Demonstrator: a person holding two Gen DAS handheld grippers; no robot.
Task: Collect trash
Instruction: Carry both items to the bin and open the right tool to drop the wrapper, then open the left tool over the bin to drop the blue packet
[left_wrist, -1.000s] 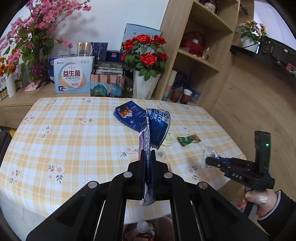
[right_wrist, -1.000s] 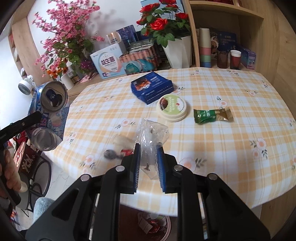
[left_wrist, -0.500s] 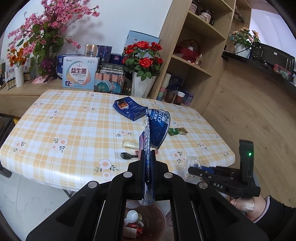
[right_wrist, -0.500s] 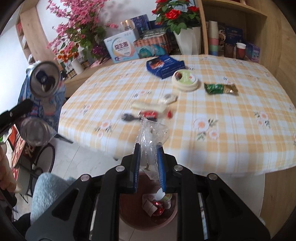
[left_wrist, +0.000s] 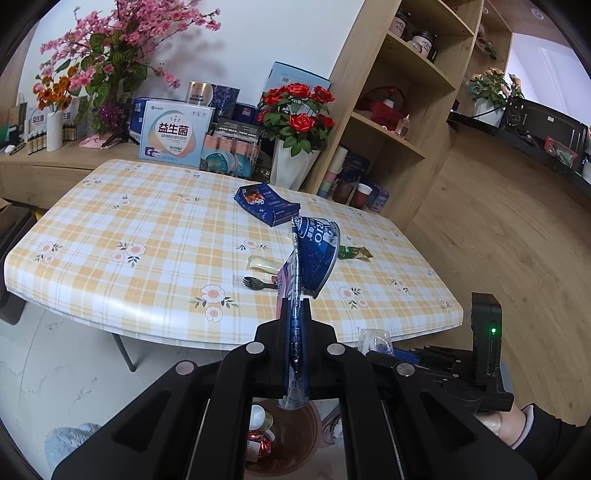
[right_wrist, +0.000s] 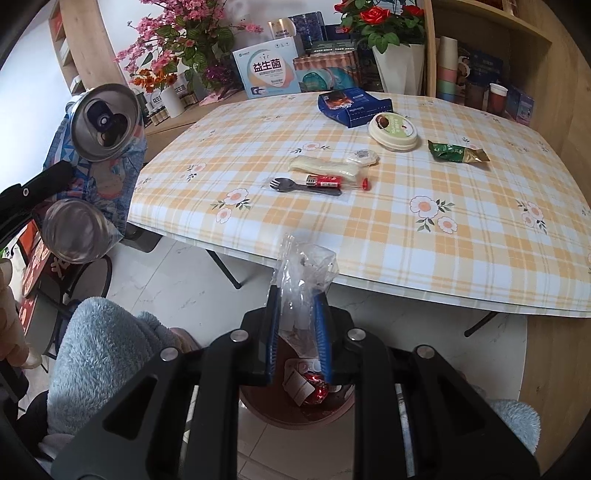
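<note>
My left gripper (left_wrist: 294, 314) is shut on a crushed blue drink can (left_wrist: 314, 254), which also shows at the left of the right wrist view as the can (right_wrist: 105, 122). My right gripper (right_wrist: 297, 314) is shut on a crumpled clear plastic wrapper (right_wrist: 304, 269); the same wrapper (left_wrist: 375, 339) shows low right in the left wrist view. Both hang off the table's near edge, above a brown trash bin (right_wrist: 295, 410) on the floor holding some rubbish. The bin (left_wrist: 295, 439) sits just below the can.
On the checked table (right_wrist: 461, 236) lie a black spork (right_wrist: 295, 184), a red-capped sachet (right_wrist: 332, 180), a white packet (right_wrist: 325, 166), a round lidded cup (right_wrist: 393, 131), a green wrapper (right_wrist: 456, 151) and a blue box (right_wrist: 351, 105). Fluffy blue slippers (right_wrist: 99, 350) flank the bin.
Both grippers have drawn back from over the table to beyond its near edge and sunk a little, each still gripping its item. The bin has come fully into view beneath them.
</note>
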